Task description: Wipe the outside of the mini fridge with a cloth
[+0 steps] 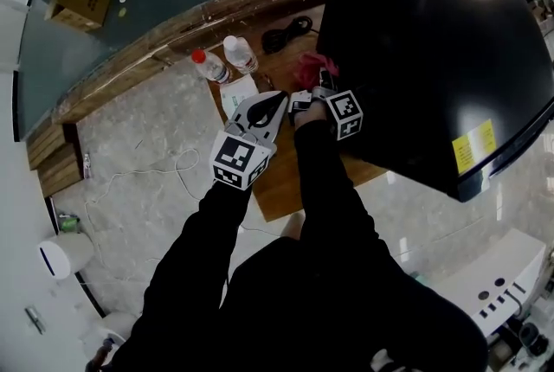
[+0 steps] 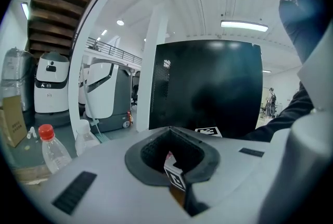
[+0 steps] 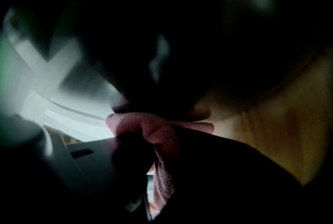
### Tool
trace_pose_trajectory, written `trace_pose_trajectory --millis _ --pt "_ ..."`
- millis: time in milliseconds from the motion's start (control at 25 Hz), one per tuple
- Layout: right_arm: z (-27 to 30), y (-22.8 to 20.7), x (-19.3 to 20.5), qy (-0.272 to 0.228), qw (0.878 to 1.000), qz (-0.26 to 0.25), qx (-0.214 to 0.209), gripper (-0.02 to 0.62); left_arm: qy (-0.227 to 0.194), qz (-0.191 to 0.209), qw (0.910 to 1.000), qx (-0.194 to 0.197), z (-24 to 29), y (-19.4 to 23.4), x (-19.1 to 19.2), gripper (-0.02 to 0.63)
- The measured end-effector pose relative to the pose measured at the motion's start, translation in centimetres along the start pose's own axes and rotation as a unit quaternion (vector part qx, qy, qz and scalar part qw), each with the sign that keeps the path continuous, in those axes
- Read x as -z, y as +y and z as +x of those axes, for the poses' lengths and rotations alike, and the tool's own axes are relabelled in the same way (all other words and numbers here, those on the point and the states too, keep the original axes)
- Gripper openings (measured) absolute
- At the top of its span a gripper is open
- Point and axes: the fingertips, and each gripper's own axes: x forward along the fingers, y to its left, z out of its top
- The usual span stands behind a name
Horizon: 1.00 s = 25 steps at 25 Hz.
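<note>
Low in the head view, black sleeves (image 1: 260, 275) reach up to both grippers over the wooden table (image 1: 279, 184). The left gripper (image 1: 278, 102), at centre, has its jaws closed together with nothing between them. Just right of it, the right gripper (image 1: 321, 86) is clenched on the pink cloth (image 1: 308, 66), which bunches out of its jaws against the fridge's (image 1: 433, 33) dark side; the fridge fills the upper right. Up and left of the grippers stand two bottles (image 1: 210, 66), and a black cable (image 1: 286, 35) is coiled beyond them.
</note>
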Motion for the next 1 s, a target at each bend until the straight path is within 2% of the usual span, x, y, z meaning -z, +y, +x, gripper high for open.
trace_pose_trajectory --millis 120,240,400,560,640,760,840,1000 --pt "-0.2 -2.4 0.9 0.003 1.000 0.011 0.029 0.067 0.009 0.001 1.0000 0.000 -1.1 -0.1 0.3 0.006" --pt "-0.1 -4.3 0.0 0.007 0.999 0.012 0.047 0.067 0.006 0.000 1.0000 0.000 -0.9 -0.6 0.2 0.006" --pt "-0.2 -4.1 0.6 0.021 0.999 0.002 0.036 0.066 0.004 0.000 1.0000 0.004 -1.5 -0.3 -0.2 0.006" --pt "-2.2 0.6 2.6 0.073 0.996 -0.044 -0.018 0.067 -0.015 -0.008 0.9998 -0.004 -2.3 -0.4 -1.7 0.006" --pt "-4.4 3.9 3.9 0.102 0.991 -0.073 -0.048 0.066 -0.029 -0.012 0.9995 -0.003 -3.4 -0.8 -3.1 0.006" --pt "-8.7 9.7 5.1 0.133 0.980 -0.117 -0.091 0.067 -0.045 0.009 0.9989 0.010 -5.8 -2.3 -5.7 0.006" --pt "-11.7 13.6 5.1 0.142 0.973 -0.135 -0.120 0.067 -0.056 0.018 0.9982 0.013 -7.3 -3.3 -7.6 0.006" --pt "-16.9 20.3 3.4 0.131 0.964 -0.158 -0.171 0.066 -0.093 -0.001 0.9955 0.018 -9.8 -5.3 -11.4 0.006"
